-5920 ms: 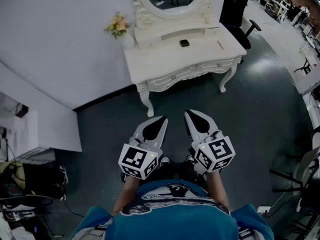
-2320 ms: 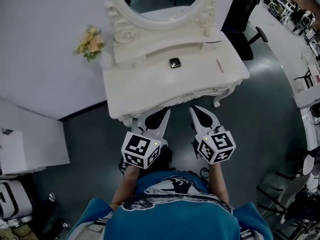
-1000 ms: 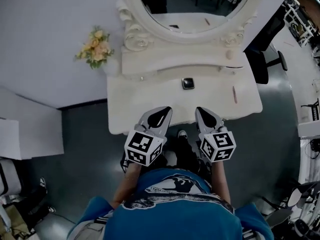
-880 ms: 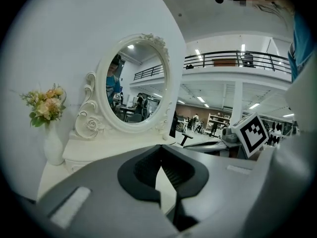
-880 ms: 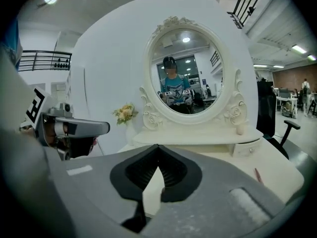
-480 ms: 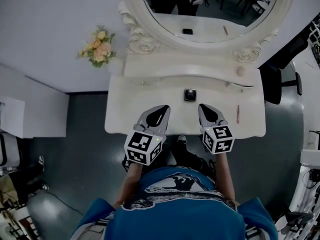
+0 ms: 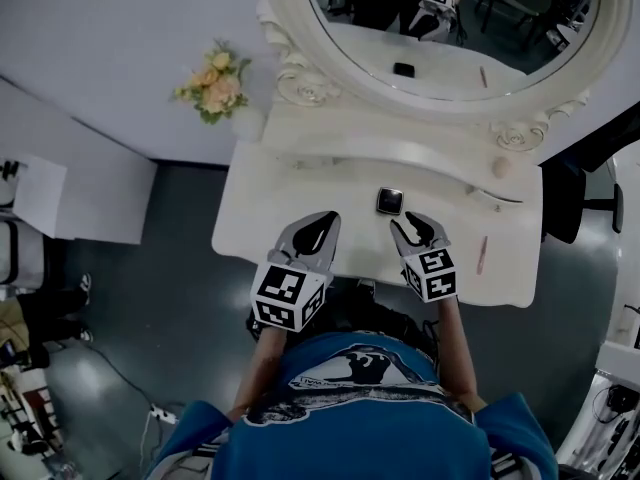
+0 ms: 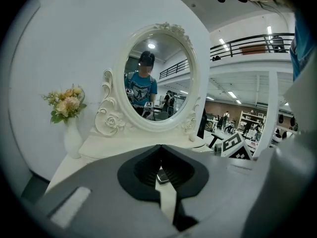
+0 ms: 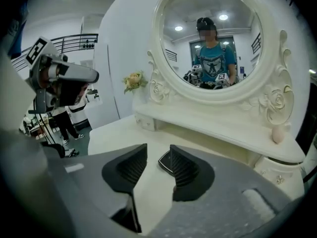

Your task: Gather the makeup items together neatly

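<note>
A small black compact lies in the middle of the white dressing table. A pink pencil lies to the right near the front edge, and a beige egg-shaped sponge stands on the raised shelf. My right gripper hovers just in front of the compact; its jaws have just been opening and nothing is between them. My left gripper is shut and empty over the table's front left. Through the hollow of its jaws I see the compact.
An oval mirror in an ornate white frame rises behind the shelf. A vase of pale flowers stands at the table's back left corner. Dark floor surrounds the table, with a black chair at the right.
Both grippers have come forward over the table's front. The right one has dropped towards the compact and its jaws have parted. The left stays shut.
</note>
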The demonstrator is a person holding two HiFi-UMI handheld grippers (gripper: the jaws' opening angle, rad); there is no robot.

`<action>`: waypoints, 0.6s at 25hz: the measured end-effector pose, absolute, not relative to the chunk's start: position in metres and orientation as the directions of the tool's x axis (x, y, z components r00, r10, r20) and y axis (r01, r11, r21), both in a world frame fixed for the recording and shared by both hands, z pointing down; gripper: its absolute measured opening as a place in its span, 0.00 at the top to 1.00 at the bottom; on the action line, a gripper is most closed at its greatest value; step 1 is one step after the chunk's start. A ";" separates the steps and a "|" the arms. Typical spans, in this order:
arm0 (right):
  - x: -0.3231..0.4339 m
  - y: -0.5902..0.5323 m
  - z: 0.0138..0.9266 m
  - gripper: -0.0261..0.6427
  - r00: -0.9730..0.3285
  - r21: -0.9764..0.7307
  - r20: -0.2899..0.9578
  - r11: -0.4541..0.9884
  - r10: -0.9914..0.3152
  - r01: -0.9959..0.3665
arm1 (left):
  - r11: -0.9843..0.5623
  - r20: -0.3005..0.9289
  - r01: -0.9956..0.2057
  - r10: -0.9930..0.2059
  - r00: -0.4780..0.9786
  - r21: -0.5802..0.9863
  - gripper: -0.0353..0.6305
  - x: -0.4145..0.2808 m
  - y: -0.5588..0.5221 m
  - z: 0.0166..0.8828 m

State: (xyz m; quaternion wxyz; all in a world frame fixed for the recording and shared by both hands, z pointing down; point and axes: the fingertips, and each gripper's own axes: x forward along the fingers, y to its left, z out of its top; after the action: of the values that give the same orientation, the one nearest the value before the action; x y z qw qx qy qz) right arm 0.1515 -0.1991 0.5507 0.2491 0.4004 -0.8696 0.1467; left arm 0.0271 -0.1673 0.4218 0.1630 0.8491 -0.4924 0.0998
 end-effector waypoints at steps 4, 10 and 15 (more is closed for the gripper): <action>0.153 -0.214 0.573 0.67 -0.575 -0.012 0.592 0.707 -0.564 -0.707 | -0.418 0.343 -0.892 -0.823 0.453 0.174 0.92 0.025 -0.169 0.425; 0.142 -0.240 0.600 0.57 -0.599 0.058 0.651 0.817 -0.466 -0.573 | -0.360 0.365 -0.918 -0.843 0.396 0.165 0.92 0.023 -0.169 0.430; 0.135 -0.256 0.628 0.48 -0.585 0.107 0.720 0.892 -0.374 -0.438 | -0.314 0.385 -0.937 -0.854 0.349 0.155 0.92 0.019 -0.164 0.435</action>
State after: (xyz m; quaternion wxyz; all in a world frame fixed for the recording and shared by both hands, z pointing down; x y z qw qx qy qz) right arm 0.1347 -0.2558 0.6285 0.3940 0.2282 -0.8894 0.0408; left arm 0.0191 -0.1644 0.4349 0.1775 0.8020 -0.5583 0.1166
